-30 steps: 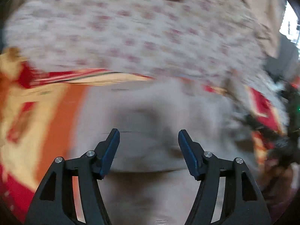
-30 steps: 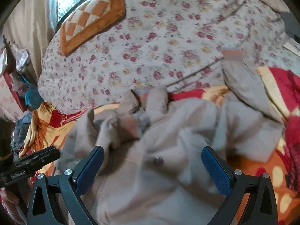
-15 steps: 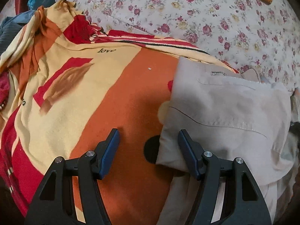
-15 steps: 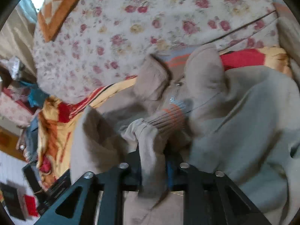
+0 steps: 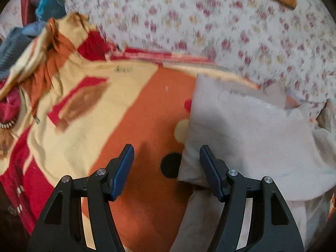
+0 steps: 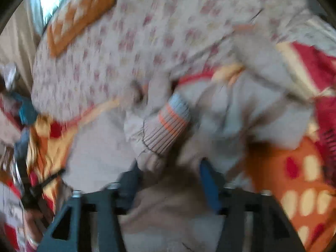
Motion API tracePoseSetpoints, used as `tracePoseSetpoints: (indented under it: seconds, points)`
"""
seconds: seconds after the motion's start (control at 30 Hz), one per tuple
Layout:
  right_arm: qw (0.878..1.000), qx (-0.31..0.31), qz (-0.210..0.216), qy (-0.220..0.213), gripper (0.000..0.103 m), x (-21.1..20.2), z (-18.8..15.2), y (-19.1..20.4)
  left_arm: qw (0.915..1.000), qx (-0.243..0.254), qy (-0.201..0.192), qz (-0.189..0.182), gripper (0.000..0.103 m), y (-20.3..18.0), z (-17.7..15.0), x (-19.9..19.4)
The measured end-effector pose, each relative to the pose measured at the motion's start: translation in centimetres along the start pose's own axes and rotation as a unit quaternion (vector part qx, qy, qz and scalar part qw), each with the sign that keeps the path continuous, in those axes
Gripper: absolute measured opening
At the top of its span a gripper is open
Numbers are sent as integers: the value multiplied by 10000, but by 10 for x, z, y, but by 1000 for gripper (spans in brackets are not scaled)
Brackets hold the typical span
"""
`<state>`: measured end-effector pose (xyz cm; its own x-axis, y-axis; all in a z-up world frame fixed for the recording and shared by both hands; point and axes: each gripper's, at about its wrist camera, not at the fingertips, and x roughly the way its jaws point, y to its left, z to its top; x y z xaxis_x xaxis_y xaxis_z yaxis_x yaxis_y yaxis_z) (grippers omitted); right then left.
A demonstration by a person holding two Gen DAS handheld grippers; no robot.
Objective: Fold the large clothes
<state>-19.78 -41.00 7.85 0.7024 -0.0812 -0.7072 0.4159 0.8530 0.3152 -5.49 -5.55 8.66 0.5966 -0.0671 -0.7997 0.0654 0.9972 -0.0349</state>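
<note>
A beige jacket [image 5: 247, 130] lies partly folded on an orange, yellow and red blanket [image 5: 136, 115]. My left gripper [image 5: 167, 159] hangs open just above the blanket. Its right finger [image 5: 212, 176] stands over the jacket's near left edge, and nothing is pressed between the pads. In the blurred right wrist view the jacket [image 6: 241, 113] is bunched. Its sleeve, with a striped ribbed cuff [image 6: 168, 124], runs down between the fingers of my right gripper [image 6: 170, 178]. Those jaws are opening and stand apart around the sleeve.
A floral bedsheet [image 5: 210, 27] covers the bed behind the blanket, with an orange checked cushion [image 6: 79, 16] at the back. A heap of other clothes [image 5: 44, 6] sits at the far left. The blanket's spotted part [image 6: 302, 189] lies to the right of the jacket.
My right gripper closed on the sleeve below its cuff, pulled it over the jacket, and its jaws now stand apart again. The left gripper swung off the jacket to its left edge over the blanket.
</note>
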Motion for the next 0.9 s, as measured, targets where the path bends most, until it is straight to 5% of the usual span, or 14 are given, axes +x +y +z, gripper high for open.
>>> tracePoseSetpoints:
  seconds: [0.13, 0.27, 0.37, 0.47, 0.5, 0.67, 0.73, 0.8, 0.83, 0.9]
  points:
    - [9972, -394, -505, -395, 61, -7, 21, 15, 9994, 47, -265, -219, 65, -9, 7, -12]
    - [9971, -369, -550, 386, 60, 42, 35, 18, 9996, 274, -17, -103, 65, -20, 6, 2]
    - [9902, -926, -888, 552, 24, 65, 24, 17, 9994, 200, 219, -170, 65, -12, 4, 12]
    - [9784, -1221, -1657, 178, 13, 72, 20, 6, 9987, -8, 383, -346, 65, 2, 4, 13]
    - [9785, -1129, -1714, 203, 6, 73, 22, -3, 9982, -35, 454, -386, 65, 8, 5, 12]
    - [9845, -811, -1553, 10, 7, 43, 29, -10, 9975, 9, 679, -197, 65, 29, 0, 5]
    - [9912, -814, -1031, -164, 12, 20, 28, 6, 9960, 60, 783, -430, 65, 34, -2, 0]
    - [9938, -1078, -252, -98, 42, 7, 19, 33, 9939, 259, 836, -668, 65, 31, -4, -4]
    - [9925, -1218, 72, -17, 65, 6, 14, 46, 9929, 422, 854, -710, 65, 26, -7, -4]
    - [9872, -1512, 475, 195, 72, 11, -1, 70, 9909, 715, 927, -661, 65, 13, -12, 1]
